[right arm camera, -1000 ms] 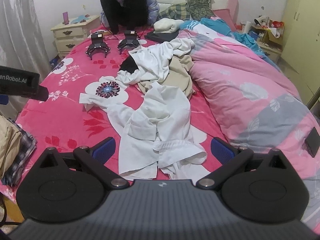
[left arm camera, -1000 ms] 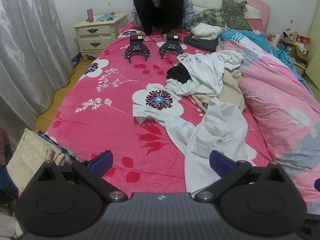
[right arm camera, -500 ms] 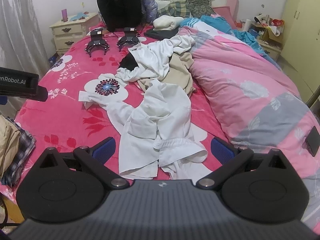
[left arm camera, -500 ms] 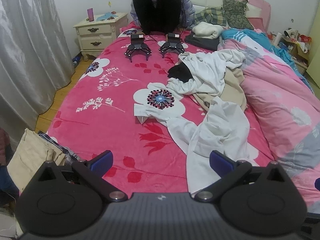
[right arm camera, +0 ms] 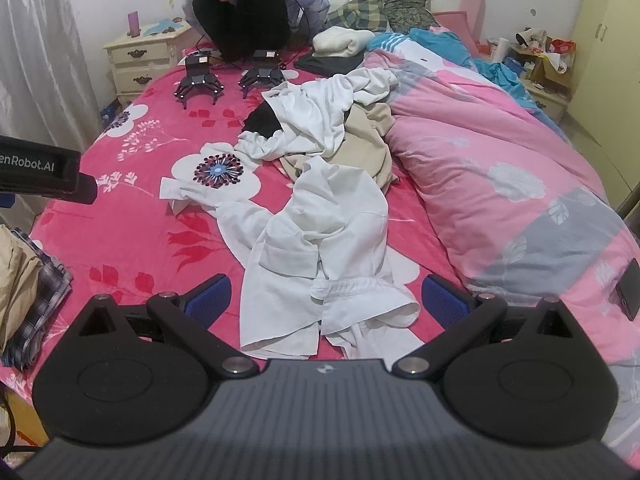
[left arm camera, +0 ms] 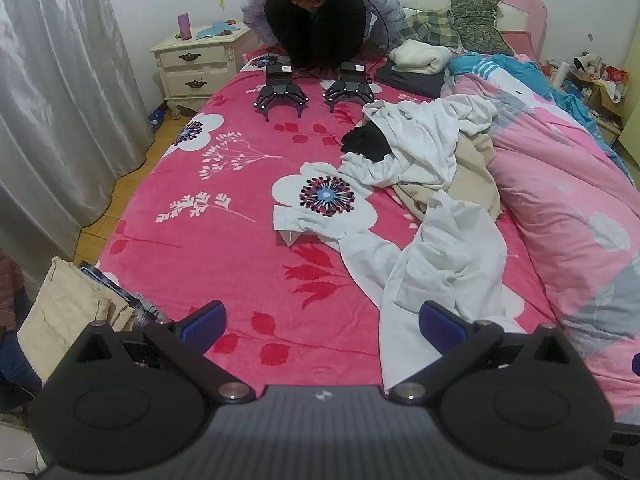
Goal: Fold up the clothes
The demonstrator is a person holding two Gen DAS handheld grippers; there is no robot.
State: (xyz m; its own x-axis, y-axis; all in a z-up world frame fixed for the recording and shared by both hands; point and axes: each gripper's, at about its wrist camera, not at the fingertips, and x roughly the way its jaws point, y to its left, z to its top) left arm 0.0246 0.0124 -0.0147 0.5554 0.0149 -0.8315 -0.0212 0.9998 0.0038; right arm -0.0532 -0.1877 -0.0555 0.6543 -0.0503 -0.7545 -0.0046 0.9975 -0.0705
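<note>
A crumpled white shirt [right arm camera: 320, 248] lies spread on the pink flowered bedspread [right arm camera: 120, 240], one sleeve stretched out to the left. My right gripper [right arm camera: 326, 300] hovers open just above its near hem. In the left wrist view the same white shirt [left arm camera: 444, 264] lies ahead to the right, and my left gripper [left arm camera: 322, 322] stands open over bare bedspread [left arm camera: 240, 272], empty. Behind the shirt sits a heap of white, beige and black clothes [right arm camera: 320, 132], also seen as the clothes heap [left arm camera: 424, 148].
A person [left arm camera: 320, 16] crouches at the head of the bed behind two more black grippers [left arm camera: 316, 92]. A rolled pink quilt [right arm camera: 500, 184] fills the bed's right side. Folded clothes [left arm camera: 68, 312] overhang the near left corner. A nightstand [left arm camera: 196, 68] and curtain [left arm camera: 52, 100] stand left.
Both grippers have drifted slightly forward and stay open. The person at the head of the bed has shifted posture and leaned lower. The clothes have not moved.
</note>
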